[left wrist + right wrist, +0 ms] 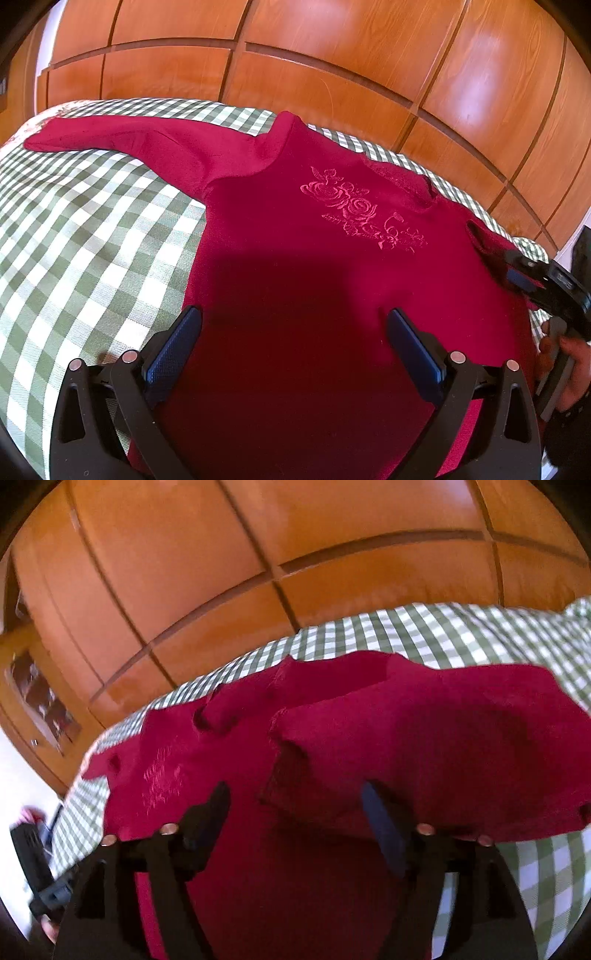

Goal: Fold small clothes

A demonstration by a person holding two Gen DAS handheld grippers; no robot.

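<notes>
A dark red sweater [314, 258] with pink embroidered roses [354, 210] lies flat on a green-and-white checked bedcover [74, 229]. One sleeve [122, 138] stretches out to the far left. My left gripper [293, 317] hovers open over the sweater's lower body, with nothing between its fingers. In the right wrist view the other sleeve [424, 738] lies folded across the sweater's body [177, 775], its cuff just ahead of my right gripper [295, 790]. That gripper stands open and its pads do not press on the cloth. It also shows at the sweater's right edge in the left wrist view, held by a hand [569, 354].
Orange-brown wooden cupboard doors [332, 55] rise right behind the bed. The checked bedcover [535, 878] extends to the right of the sweater and widely to its left. A pale floor [22, 786] shows past the bed's edge.
</notes>
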